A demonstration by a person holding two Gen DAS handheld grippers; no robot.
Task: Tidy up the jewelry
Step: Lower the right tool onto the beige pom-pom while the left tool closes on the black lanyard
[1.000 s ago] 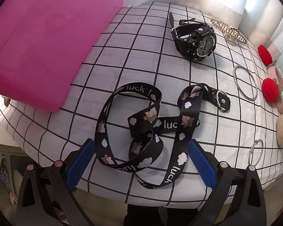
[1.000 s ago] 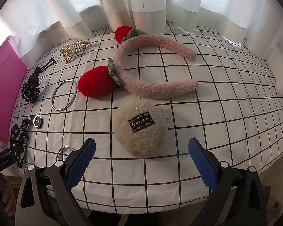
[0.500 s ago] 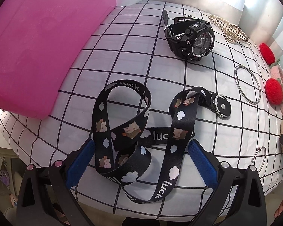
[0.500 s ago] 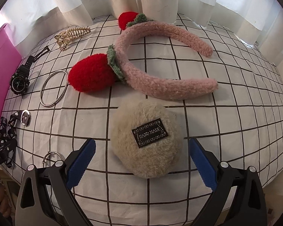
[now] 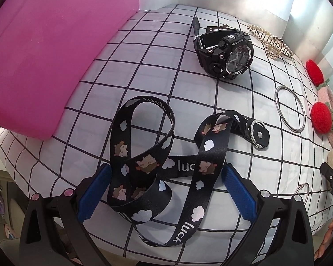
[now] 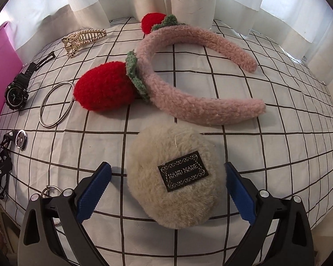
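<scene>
The left tool [image 5: 165,190] is hanging spread around the near loops of a black printed fabric lanyard [image 5: 166,166], not pinching it, on the grid-checked white worktop [image 5: 144,51]. Farther right, a chunky black wristwatch [image 5: 225,54] is lying beside a thin silver bangle [image 5: 289,108]. The right tool [image 6: 166,189] is sitting spread around a beige fluffy round pouch [image 6: 173,177], with a pink fuzzy strawberry headband [image 6: 195,71] lying beyond.
</scene>
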